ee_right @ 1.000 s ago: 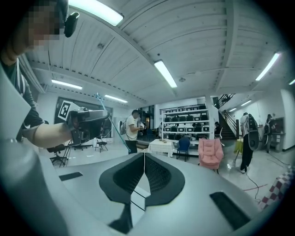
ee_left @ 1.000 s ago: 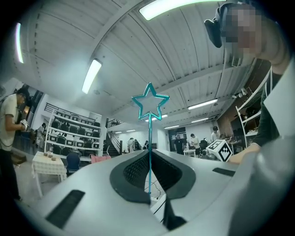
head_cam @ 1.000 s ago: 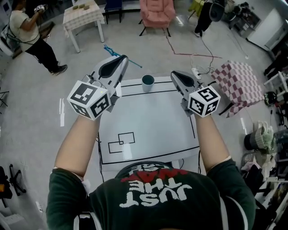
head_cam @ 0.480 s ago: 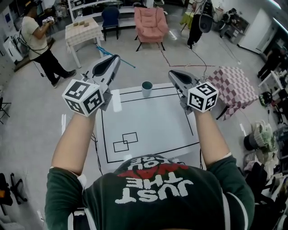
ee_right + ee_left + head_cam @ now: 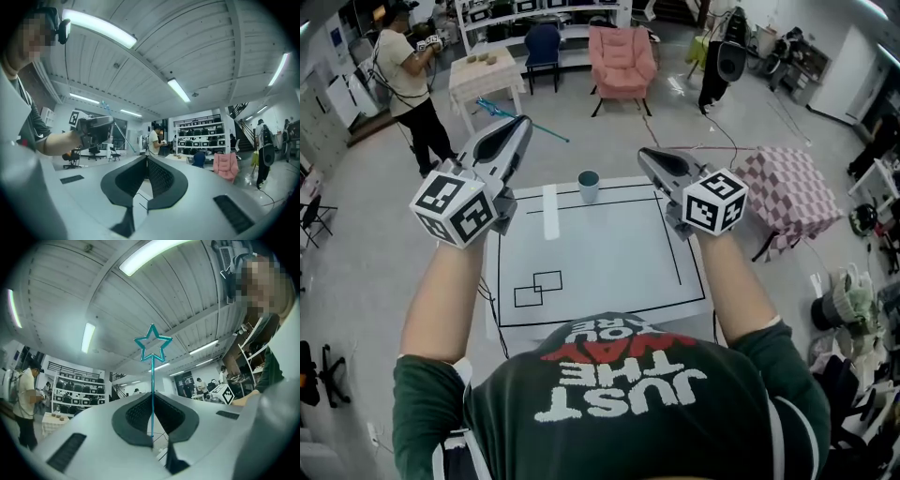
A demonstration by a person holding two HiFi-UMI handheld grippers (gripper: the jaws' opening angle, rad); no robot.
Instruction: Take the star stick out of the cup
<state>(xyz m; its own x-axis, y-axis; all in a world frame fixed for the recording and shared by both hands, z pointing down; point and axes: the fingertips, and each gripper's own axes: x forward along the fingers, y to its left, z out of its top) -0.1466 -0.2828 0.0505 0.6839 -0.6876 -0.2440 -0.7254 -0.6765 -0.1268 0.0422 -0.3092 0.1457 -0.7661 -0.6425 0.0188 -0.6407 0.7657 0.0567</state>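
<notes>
The star stick (image 5: pixel 546 133) is a thin teal rod with an outline star (image 5: pixel 153 347) at its end. My left gripper (image 5: pixel 521 123) is shut on the rod and holds it up in the air, left of and well clear of the teal cup (image 5: pixel 589 186). In the left gripper view the rod (image 5: pixel 151 380) rises straight out from between the closed jaws. The cup stands upright at the far edge of the white table (image 5: pixel 600 262). My right gripper (image 5: pixel 645 156) is raised to the right of the cup, shut with nothing in it. The right gripper view shows the left gripper (image 5: pixel 96 129) with the rod.
Black lines and two small rectangles (image 5: pixel 536 287) mark the table top. Beyond it stand a pink armchair (image 5: pixel 622 58), a small cloth-covered table (image 5: pixel 486 75) and a person (image 5: pixel 411 80). A checked stool (image 5: pixel 787 192) is at the right.
Both grippers stay raised; the left one keeps hold of the star stick and has drifted a little left. The head view has tilted up, so the table and cup sit lower and further left.
</notes>
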